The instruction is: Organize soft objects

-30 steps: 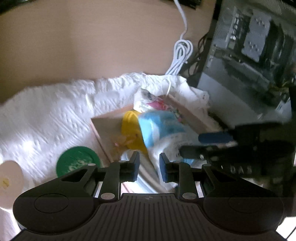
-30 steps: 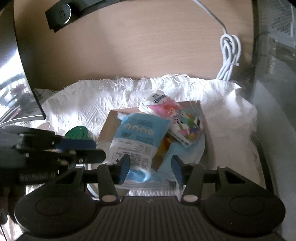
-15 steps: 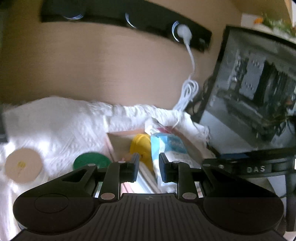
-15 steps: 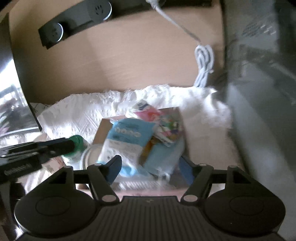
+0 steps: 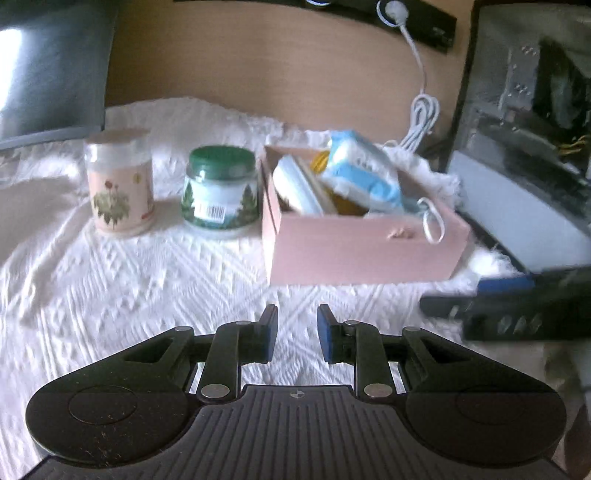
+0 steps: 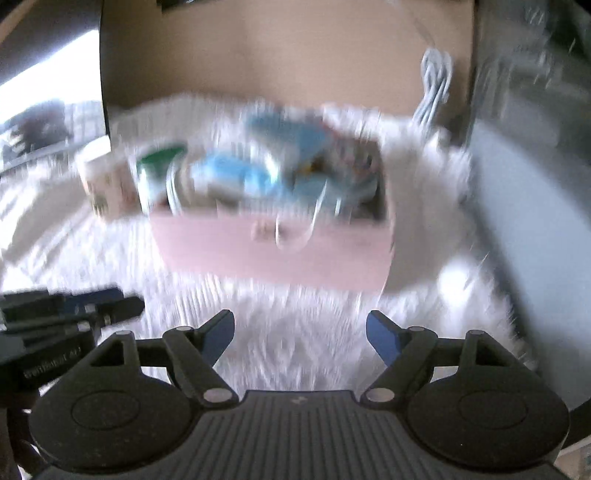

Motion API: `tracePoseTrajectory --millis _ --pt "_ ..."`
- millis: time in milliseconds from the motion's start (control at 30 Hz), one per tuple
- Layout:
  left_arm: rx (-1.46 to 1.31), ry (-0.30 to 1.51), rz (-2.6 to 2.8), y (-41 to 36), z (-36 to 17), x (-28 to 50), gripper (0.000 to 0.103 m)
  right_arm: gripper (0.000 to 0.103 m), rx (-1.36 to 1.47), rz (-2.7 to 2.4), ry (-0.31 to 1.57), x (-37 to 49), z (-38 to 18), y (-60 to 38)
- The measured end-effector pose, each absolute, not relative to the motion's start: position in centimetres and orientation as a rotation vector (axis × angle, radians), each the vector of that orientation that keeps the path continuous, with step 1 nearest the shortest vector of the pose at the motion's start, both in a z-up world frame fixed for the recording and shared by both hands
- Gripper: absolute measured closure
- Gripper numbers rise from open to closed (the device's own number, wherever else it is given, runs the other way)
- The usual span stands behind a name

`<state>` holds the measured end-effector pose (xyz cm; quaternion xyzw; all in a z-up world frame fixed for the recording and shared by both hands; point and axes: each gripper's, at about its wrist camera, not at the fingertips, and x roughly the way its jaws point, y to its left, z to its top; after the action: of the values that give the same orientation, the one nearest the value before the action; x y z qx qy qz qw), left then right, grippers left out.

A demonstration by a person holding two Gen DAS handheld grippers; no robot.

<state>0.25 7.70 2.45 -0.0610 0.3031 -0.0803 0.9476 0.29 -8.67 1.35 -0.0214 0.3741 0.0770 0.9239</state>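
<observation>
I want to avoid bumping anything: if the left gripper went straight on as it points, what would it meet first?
Probably the white textured cloth ahead of the left gripper, short of the pink box; depth is uncertain.

both wrist cams sit low over the white cloth (image 5: 140, 280), angled forward and down — left one looks from left of the right one. shared: pink box (image 5: 354, 240) (image 6: 273, 254), near — right view blurred.

A home desk corner. A wooden counter (image 5: 280, 74) covered by a white textured cloth (image 5: 129, 280) carries two jars and a pink box (image 5: 354, 243). Beyond them a power strip (image 5: 424, 22) with a white cable (image 5: 421, 110); right, a glass-sided computer case (image 5: 528, 122).
</observation>
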Motion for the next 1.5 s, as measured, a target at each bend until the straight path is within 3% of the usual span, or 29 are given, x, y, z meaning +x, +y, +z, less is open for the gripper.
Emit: tracePoseTrajectory --millis 300,367,667,1500 --pt "-0.075 0.65 -0.074 6.0 0.8 0.7 0.076 0.009 -0.078 0.149 0.76 1.1 -0.9 -8.2" --pt "-0.079 0.651 -0.06 5.8 0.7 0.6 0.078 0.0 -0.085 0.145 0.768 1.4 -1.1 -7.8" --pt "-0.107 0.647 -0.034 5.7 0.7 0.4 0.078 0.0 -0.096 0.144 0.688 1.5 -1.6 -8.1" --pt "-0.083 0.648 -0.041 5.7 0.6 0.4 0.078 0.0 -0.07 0.155 0.698 1.8 -1.5 -8.5"
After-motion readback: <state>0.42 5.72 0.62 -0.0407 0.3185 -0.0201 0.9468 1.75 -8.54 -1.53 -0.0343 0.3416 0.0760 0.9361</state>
